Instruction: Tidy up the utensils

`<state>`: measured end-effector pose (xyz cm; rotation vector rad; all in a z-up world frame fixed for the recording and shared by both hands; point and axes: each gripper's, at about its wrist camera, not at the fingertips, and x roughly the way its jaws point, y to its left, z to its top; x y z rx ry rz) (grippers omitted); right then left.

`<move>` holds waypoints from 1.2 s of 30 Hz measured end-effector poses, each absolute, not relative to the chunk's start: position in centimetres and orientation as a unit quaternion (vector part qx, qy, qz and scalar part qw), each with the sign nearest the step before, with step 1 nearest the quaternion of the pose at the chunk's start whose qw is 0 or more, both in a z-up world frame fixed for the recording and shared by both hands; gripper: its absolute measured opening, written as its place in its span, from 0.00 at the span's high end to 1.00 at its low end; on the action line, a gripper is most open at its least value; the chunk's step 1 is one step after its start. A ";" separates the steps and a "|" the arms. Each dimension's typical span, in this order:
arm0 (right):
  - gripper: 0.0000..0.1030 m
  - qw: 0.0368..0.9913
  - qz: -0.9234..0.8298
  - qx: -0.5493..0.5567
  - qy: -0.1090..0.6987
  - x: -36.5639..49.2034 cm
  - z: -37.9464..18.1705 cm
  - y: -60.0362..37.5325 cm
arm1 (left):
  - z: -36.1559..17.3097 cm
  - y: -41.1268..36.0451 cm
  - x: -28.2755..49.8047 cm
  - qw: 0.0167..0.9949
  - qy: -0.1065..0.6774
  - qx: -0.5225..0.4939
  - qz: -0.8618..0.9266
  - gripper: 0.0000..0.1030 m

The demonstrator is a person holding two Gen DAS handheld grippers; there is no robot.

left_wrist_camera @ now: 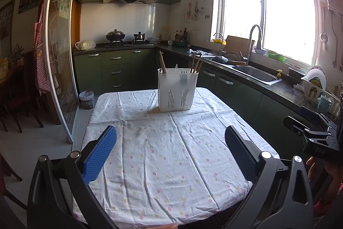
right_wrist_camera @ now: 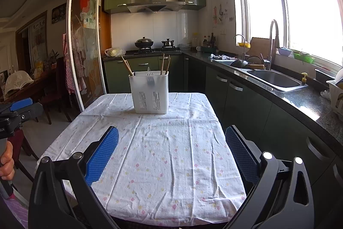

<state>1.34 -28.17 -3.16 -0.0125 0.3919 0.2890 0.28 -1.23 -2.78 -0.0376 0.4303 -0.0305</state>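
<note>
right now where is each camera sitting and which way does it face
Left wrist: on the left gripper, low over the near table edge, facing the white utensil caddy and the stove wall; its blue-padded fingers are spread, and the right gripper shows at the right edge.
Right wrist: on the right gripper, beside it and facing the same way; the left gripper and hand show at left.
Shared: caddy, floral tablecloth, sink, range hood.
</note>
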 end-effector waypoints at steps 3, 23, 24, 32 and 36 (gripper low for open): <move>0.04 0.971 0.143 -0.006 0.194 1.3 -3.2 -28.2 | -2.8 -1.2 0.3 0.977 0.213 -0.019 -0.015 0.07; 0.04 0.971 0.142 -0.007 0.195 1.3 -3.2 -28.1 | -2.8 -1.1 0.1 0.977 0.213 -0.021 -0.013 0.07; 0.04 0.971 0.142 -0.006 0.194 1.3 -3.2 -28.1 | -2.8 -1.1 0.1 0.977 0.213 -0.021 -0.014 0.07; 0.04 0.970 0.142 -0.006 0.195 1.4 -3.3 -28.1 | -2.9 -1.1 0.2 0.977 0.213 -0.019 -0.012 0.07; 0.04 0.970 0.142 -0.006 0.196 1.4 -3.3 -28.1 | -2.9 -1.0 0.2 0.977 0.214 -0.020 -0.013 0.07</move>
